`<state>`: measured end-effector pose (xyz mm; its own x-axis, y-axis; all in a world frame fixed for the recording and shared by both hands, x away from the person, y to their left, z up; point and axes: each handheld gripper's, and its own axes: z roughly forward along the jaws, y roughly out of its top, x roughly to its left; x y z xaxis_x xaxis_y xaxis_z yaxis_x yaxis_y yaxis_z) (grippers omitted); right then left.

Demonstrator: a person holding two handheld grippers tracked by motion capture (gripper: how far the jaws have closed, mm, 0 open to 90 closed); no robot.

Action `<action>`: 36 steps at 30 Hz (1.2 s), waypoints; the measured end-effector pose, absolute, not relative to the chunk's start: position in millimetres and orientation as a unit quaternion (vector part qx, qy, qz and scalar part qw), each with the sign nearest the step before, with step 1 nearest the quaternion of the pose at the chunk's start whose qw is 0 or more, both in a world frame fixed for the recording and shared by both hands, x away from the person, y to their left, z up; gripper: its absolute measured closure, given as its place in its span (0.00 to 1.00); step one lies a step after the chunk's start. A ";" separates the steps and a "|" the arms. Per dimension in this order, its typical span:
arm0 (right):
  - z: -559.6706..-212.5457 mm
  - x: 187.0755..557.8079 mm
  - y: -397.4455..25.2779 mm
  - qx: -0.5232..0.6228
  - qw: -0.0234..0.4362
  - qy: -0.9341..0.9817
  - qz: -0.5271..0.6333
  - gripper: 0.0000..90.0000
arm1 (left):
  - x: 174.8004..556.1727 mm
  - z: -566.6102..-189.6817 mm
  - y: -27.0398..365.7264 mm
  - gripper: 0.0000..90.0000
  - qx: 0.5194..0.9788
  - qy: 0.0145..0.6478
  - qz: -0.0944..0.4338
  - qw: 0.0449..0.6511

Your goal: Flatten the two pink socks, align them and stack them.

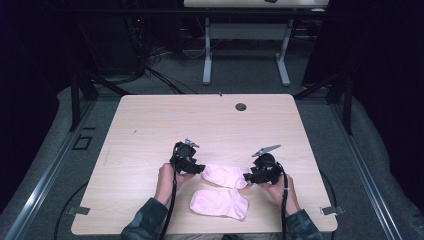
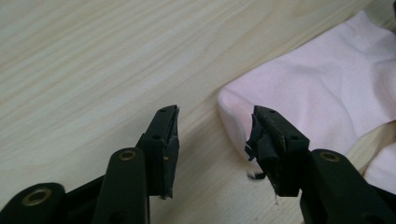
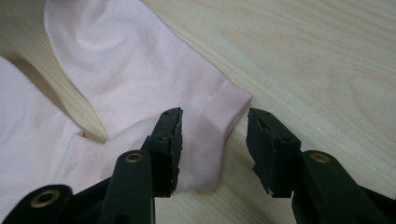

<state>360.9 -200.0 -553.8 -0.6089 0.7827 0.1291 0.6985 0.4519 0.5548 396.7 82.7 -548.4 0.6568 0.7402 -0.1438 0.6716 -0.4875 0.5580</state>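
Two pink socks lie on the bench (image 1: 150,125). The left gripper (image 2: 212,140) and right gripper (image 3: 213,144), jaws apart, flank opposite ends of the upper sock (image 1: 223,175). Risk: a jaw may pinch one thin layer only (fabric lies flat), or drag the lower sock (image 1: 219,203).

High view overhead, facing forward; gripper views close, sharing sock (image 2: 327,88).

Evenly lit table (image 1: 150,125), dark surroundings, soft shadows, gripper views slightly blurred up close
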 end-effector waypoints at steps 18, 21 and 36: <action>-562.4 362.0 -194.5 0.436 0.100 0.852 0.272 0.88 | 395.1 -559.5 68.1 0.97 0.884 0.379 0.052 0.268; -564.3 363.0 -198.8 0.438 0.087 0.847 0.288 0.94 | 393.7 -559.8 68.5 0.99 0.884 0.376 0.058 0.271; -512.4 340.7 -211.7 0.409 0.103 0.833 0.357 0.96 | 356.3 -504.2 94.1 1.00 0.851 0.366 0.092 0.366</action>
